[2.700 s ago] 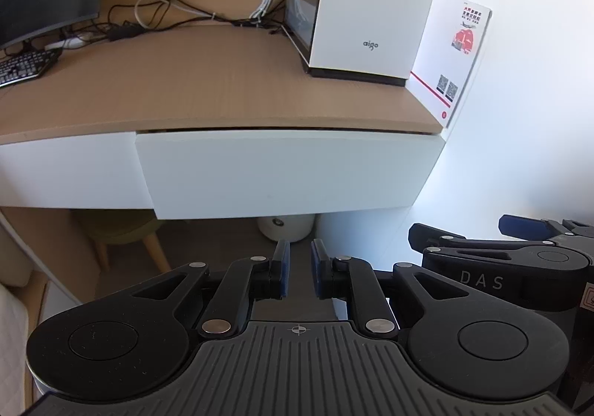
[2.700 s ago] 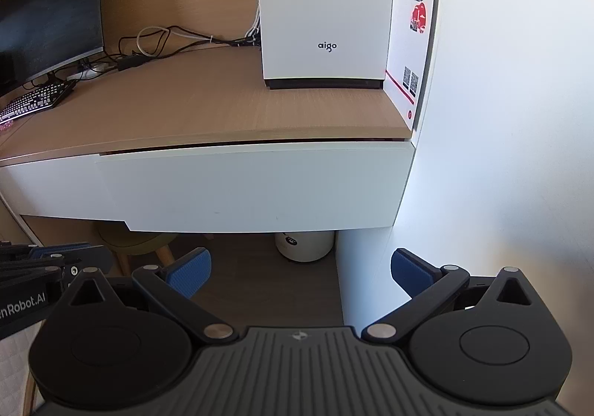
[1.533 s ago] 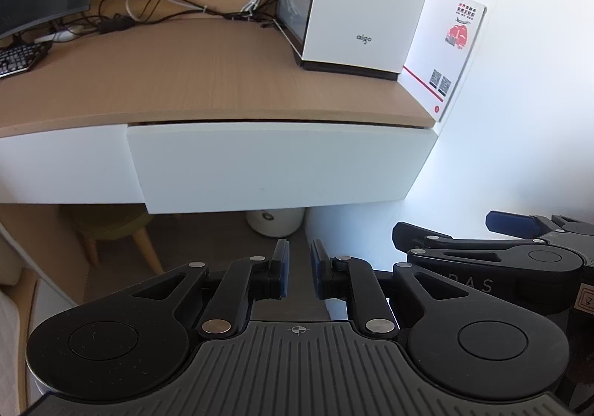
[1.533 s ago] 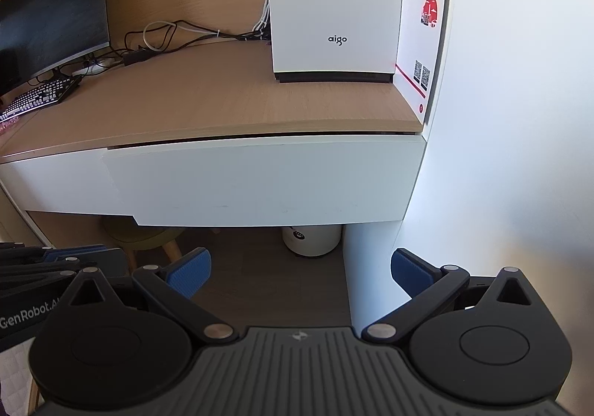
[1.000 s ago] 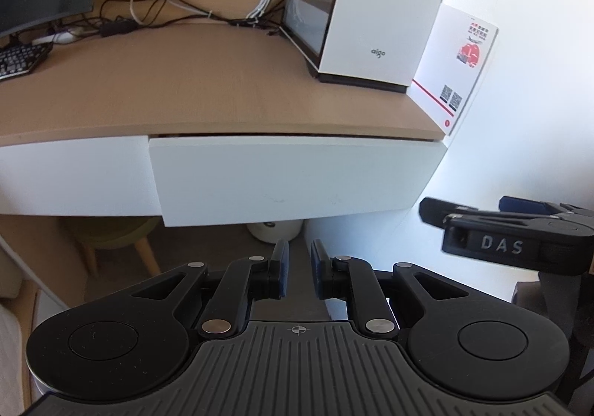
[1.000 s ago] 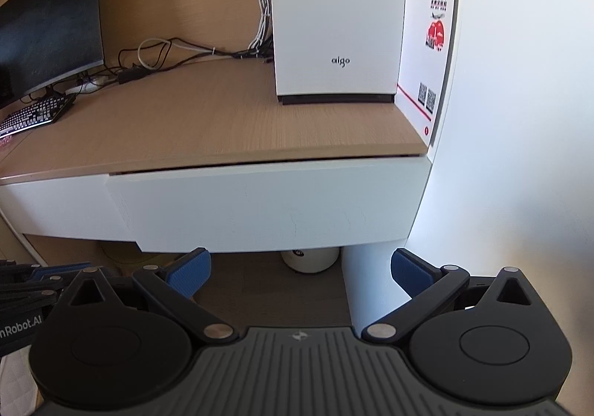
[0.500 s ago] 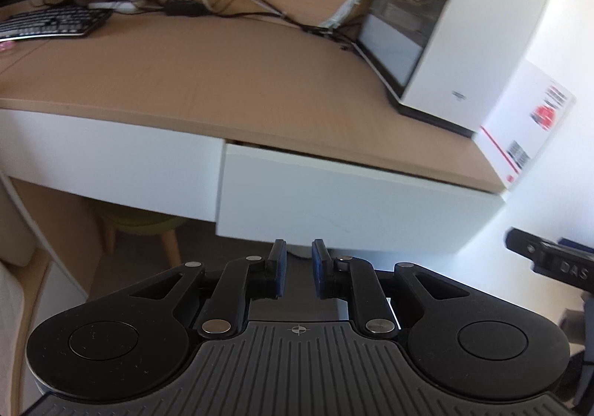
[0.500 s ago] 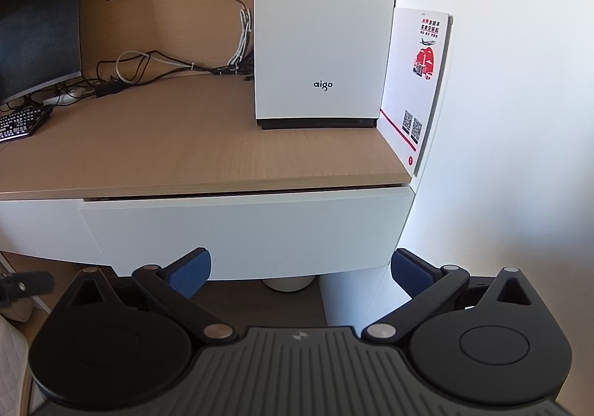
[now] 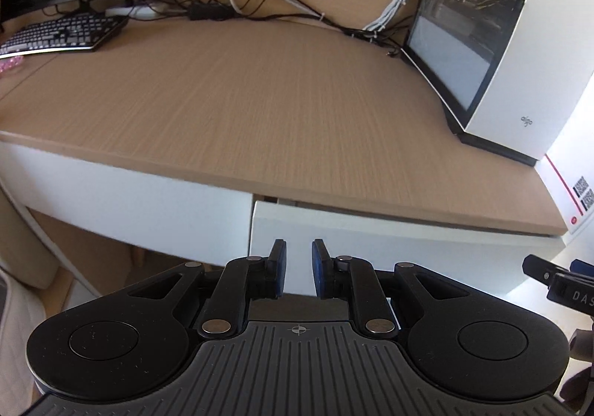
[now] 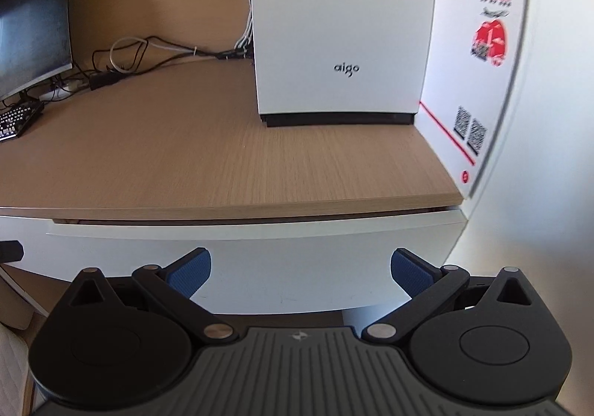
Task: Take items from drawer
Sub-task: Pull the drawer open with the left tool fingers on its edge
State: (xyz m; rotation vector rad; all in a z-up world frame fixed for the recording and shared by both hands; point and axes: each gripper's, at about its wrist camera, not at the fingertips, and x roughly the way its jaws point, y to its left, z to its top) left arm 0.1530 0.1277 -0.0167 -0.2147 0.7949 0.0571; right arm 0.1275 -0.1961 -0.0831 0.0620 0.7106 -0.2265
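Now, going from the left: the keyboard [image 9: 63, 33] lies far left on the counter [image 9: 260, 97], and the white computer case [image 10: 343, 26] stands far right. The drawer [image 10: 260, 267] sits just under the counter's near edge, almost shut, with its long axis running left to right. The left gripper [image 9: 296, 264] has its fingers nearly together, holding nothing, in front of the drawer's left end. The right gripper [image 10: 300, 267] has its fingers wide apart, facing the middle of the drawer front. I think the right one is better placed for pulling; no item is visible yet.
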